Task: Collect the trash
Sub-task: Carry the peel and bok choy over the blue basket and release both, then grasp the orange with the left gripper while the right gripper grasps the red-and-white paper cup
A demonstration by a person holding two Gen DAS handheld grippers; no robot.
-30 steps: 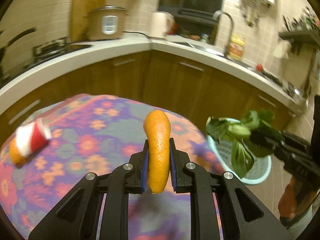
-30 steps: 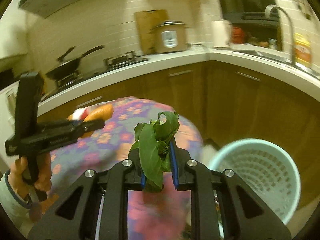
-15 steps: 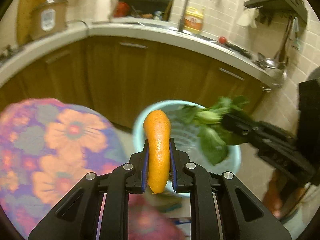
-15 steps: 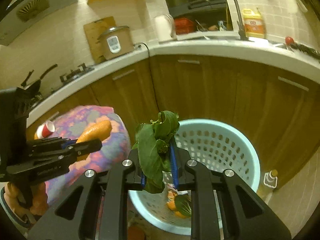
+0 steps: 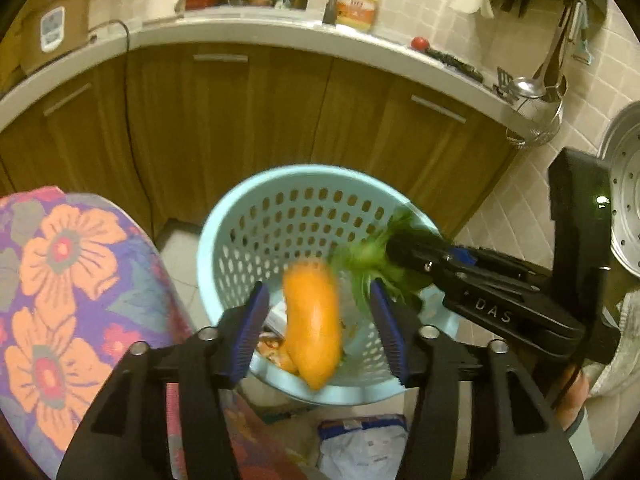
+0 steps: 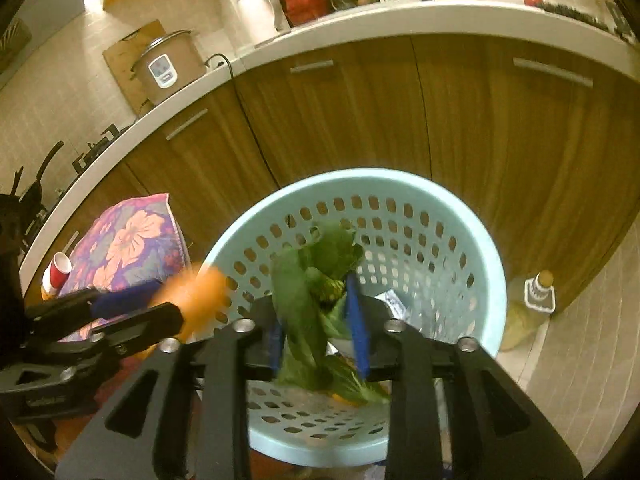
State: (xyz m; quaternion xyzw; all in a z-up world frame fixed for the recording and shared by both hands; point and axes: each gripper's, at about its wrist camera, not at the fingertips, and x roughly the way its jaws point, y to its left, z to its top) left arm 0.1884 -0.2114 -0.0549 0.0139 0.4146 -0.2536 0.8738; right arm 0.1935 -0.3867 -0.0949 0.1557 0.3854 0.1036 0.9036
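Note:
A light blue perforated trash basket [image 5: 224, 236] [image 6: 476, 256] stands on the floor below both grippers. My left gripper [image 5: 316, 332] is open; the orange peel [image 5: 314, 326] hangs blurred between its spread pads, falling free over the basket. It shows as an orange blur in the right wrist view [image 6: 200, 292]. My right gripper [image 6: 314, 324] has its pads parted, and the green leafy vegetable [image 6: 308, 300] [image 5: 368, 260] slips down between them, blurred, over the basket. Scraps lie at the basket's bottom.
A table with a floral cloth [image 5: 60, 280] [image 6: 132, 244] is left of the basket, with a red paper cup [image 6: 56, 272] on it. Wooden cabinets [image 5: 240, 120] under a white counter curve behind. A bottle [image 6: 536, 296] stands on the floor by the basket. A white bag [image 5: 360, 448] lies below.
Both grippers moved from the table to above the basket and opened. The orange peel and the green vegetable, gripped before, are now loose and dropping.

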